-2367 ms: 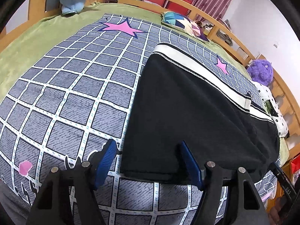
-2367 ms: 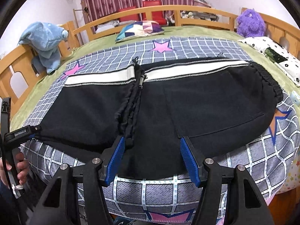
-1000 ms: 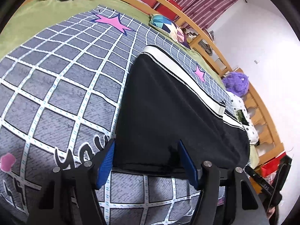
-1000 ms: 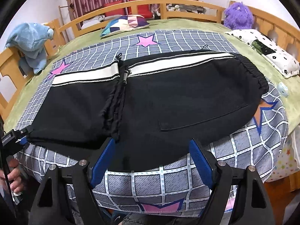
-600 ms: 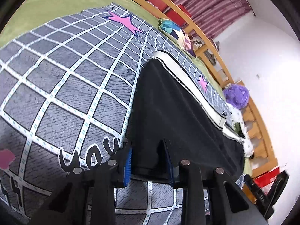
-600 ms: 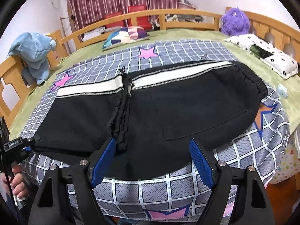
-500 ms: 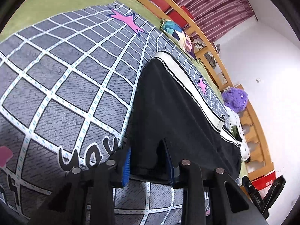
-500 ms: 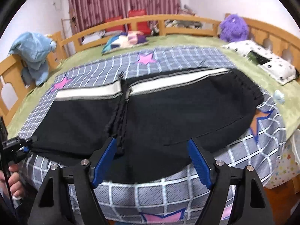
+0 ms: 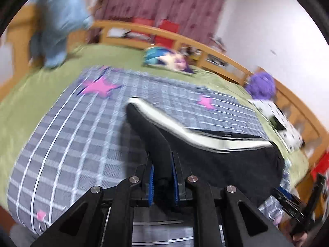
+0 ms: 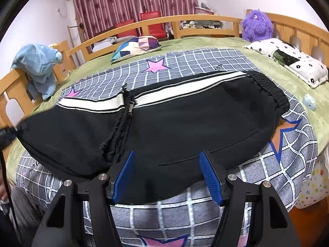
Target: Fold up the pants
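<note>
Black pants (image 10: pixel 185 121) with a white side stripe lie across the grey checked blanket, folded lengthwise, waistband at the right. My left gripper (image 9: pixel 162 182) is shut on the leg end of the pants (image 9: pixel 156 140) and holds it raised off the bed; that view is blurred. In the right wrist view the left gripper (image 10: pixel 8 132) shows at the far left edge, pinching the lifted cuff. My right gripper (image 10: pixel 166 177) is open, its jaws over the near edge of the pants at the middle, touching nothing.
The grey checked blanket (image 10: pixel 205 61) with pink stars covers a green bed with a wooden rail (image 10: pixel 205 20). A patchwork pillow (image 10: pixel 136 45), a blue plush (image 10: pixel 39 65), a purple plush (image 10: pixel 257 25), a spotted pillow (image 10: pixel 287 59) and a small round object (image 10: pixel 309 101) lie around the pants.
My left gripper closed on the leg end of the pants and lifted it, swinging fast. My right gripper stayed open near the front edge at the middle.
</note>
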`<action>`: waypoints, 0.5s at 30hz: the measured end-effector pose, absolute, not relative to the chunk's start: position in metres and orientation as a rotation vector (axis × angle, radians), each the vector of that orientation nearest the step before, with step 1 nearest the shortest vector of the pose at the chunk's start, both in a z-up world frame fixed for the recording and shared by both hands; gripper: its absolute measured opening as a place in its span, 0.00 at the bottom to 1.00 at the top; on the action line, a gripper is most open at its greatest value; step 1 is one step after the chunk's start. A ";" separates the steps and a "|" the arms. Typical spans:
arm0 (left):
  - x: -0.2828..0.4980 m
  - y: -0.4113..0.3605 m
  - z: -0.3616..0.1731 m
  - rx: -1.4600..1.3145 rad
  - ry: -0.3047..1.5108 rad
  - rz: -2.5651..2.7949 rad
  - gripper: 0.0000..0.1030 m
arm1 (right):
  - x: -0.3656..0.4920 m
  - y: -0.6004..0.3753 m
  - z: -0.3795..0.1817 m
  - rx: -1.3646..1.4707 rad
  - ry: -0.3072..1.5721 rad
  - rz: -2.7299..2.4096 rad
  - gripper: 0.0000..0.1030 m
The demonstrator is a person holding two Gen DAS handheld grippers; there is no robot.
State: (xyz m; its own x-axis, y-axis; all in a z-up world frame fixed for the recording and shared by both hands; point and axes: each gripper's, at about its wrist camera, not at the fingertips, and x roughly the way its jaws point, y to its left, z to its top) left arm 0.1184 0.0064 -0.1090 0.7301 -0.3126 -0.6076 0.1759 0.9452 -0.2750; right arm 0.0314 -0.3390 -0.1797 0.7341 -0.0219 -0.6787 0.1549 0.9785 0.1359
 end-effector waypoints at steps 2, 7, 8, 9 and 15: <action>0.115 -0.030 -0.087 -0.148 0.681 -0.340 0.13 | 0.033 -0.352 -0.179 0.201 0.747 -0.110 0.63; 0.115 -0.124 -0.068 -0.066 0.705 -0.547 0.13 | 0.030 -0.393 -0.175 0.242 0.753 -0.151 0.63; 0.115 -0.147 -0.072 -0.046 0.719 -0.587 0.13 | 0.030 -0.400 -0.175 0.250 0.755 -0.159 0.63; 0.113 -0.159 -0.076 -0.032 0.724 -0.603 0.13 | 0.028 -0.411 -0.174 0.251 0.761 -0.178 0.63; 0.120 -0.224 -0.141 -0.029 0.909 -0.724 0.14 | 0.017 -0.446 -0.170 0.247 0.788 -0.228 0.63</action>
State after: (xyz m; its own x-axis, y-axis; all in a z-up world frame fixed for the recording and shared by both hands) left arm 0.1203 -0.2240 -0.1405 0.3976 -0.5837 -0.7080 0.5600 0.7656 -0.3167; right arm 0.0174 -0.4464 -0.1696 0.6834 -0.1101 -0.7217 0.2928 0.9469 0.1329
